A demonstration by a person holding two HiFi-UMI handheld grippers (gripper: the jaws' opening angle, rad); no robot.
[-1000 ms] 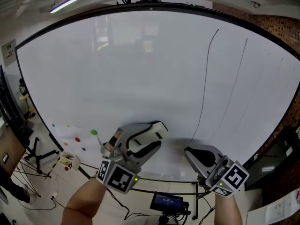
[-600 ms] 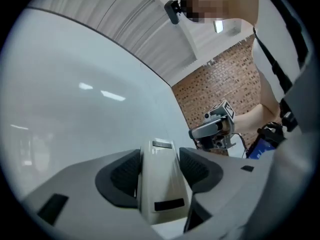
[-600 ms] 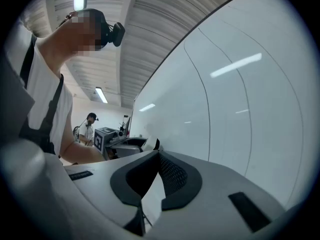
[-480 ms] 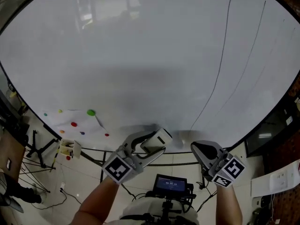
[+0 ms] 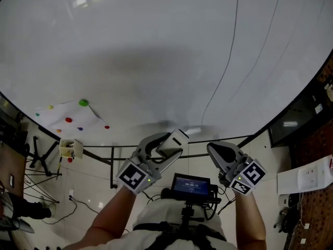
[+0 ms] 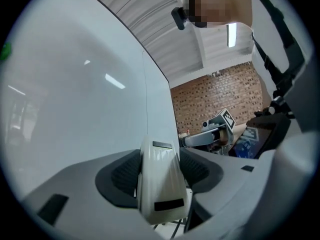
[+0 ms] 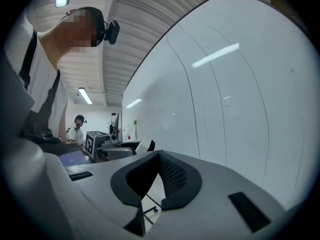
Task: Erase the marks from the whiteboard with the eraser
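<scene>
Two grippers were held low, close to the bottom edge of the whiteboard (image 5: 130,46), the left gripper (image 5: 165,146) a little further left along that edge than the right gripper (image 5: 221,154). The left claw was clamped on the eraser (image 5: 176,139), a white, ribbed block pinched by its sides between the two dark pads, its front end sticking out past them toward the board's bottom edge. Whether the eraser touched the board I could not tell. The right claw was pressed together at its tips with nothing in it, and it pointed up toward the same edge, apart from the board.

On the right part of the board ran two thin dark marks: a longer line (image 5: 229,66) curving down almost to the bottom edge, and a fainter line (image 5: 265,40) beside it, nearer the right edge. Both lay well above and to the right of the eraser. Near the bottom left corner a few small coloured magnets sat on the board, a green magnet (image 5: 83,102) highest and a red magnet (image 5: 68,120) below it. A small lit screen (image 5: 191,185) sat at the person's chest, between the two forearms. Far down the room, past the left end of the board, another person (image 7: 78,124) stood.
</scene>
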